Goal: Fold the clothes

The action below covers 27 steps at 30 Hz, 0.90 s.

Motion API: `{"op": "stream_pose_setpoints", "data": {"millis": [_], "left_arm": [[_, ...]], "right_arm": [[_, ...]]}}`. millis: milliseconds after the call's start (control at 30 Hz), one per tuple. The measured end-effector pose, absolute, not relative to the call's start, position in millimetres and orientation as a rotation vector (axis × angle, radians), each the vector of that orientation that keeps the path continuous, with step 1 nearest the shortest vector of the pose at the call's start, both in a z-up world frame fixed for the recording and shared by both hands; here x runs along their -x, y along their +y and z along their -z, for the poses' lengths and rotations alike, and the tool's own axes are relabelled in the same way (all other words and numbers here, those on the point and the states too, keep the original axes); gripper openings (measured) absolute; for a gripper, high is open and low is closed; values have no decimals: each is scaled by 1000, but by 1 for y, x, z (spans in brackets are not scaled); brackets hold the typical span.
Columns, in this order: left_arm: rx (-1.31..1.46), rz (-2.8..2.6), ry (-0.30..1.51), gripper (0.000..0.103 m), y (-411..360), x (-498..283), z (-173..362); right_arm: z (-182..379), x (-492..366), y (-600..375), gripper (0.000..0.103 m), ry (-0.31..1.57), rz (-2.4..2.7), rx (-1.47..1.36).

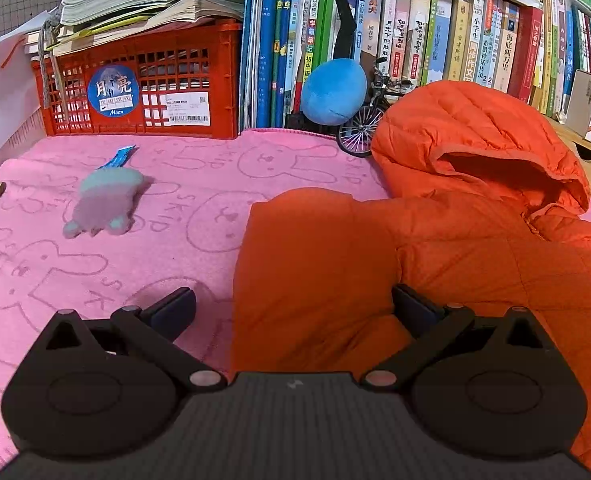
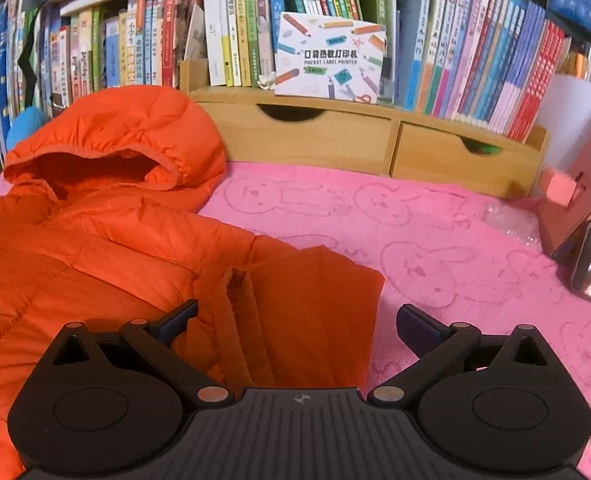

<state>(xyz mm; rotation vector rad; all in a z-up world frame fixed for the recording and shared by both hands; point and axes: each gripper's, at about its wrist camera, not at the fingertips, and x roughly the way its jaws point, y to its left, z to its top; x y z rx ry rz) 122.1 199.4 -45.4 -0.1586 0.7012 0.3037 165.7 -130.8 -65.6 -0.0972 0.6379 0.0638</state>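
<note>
With orange hooded jacket (image 1: 435, 248) flat mid-blanket (image 1: 115, 272), hood toward shelf edge, L gripper (image 1: 293, 304) & R gripper (image 2: 297, 318) both wide open, empty, over sleeves: looks pre-grasp; next, pinch & fold inward.

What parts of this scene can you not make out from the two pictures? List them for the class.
- Lower half of the orange jacket: cut off by the bottom edge and covered by the left tongs and right tongs, both views.
- Small grey-green toy on the pink blanket: blurred, left view.
- Drawer contents: hidden, right view.
- Person: out of frame.
</note>
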Motion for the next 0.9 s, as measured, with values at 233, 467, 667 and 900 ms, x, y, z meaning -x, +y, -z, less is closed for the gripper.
{"op": "stream_pose_setpoints", "data": {"millis": [233, 467, 667, 900], "left_arm": [[169, -299, 704, 103, 200, -123, 45], [123, -292, 688, 103, 198, -115, 39], [-87, -270, 575, 103, 167, -63, -2], [1, -91, 572, 103, 157, 9, -25]], "right_arm": [[67, -167, -134, 103, 648, -72, 75], [65, -167, -142, 103, 677, -87, 11], [31, -103, -135, 103, 530, -148, 134], [20, -17, -139, 103, 463, -288, 165]]}}
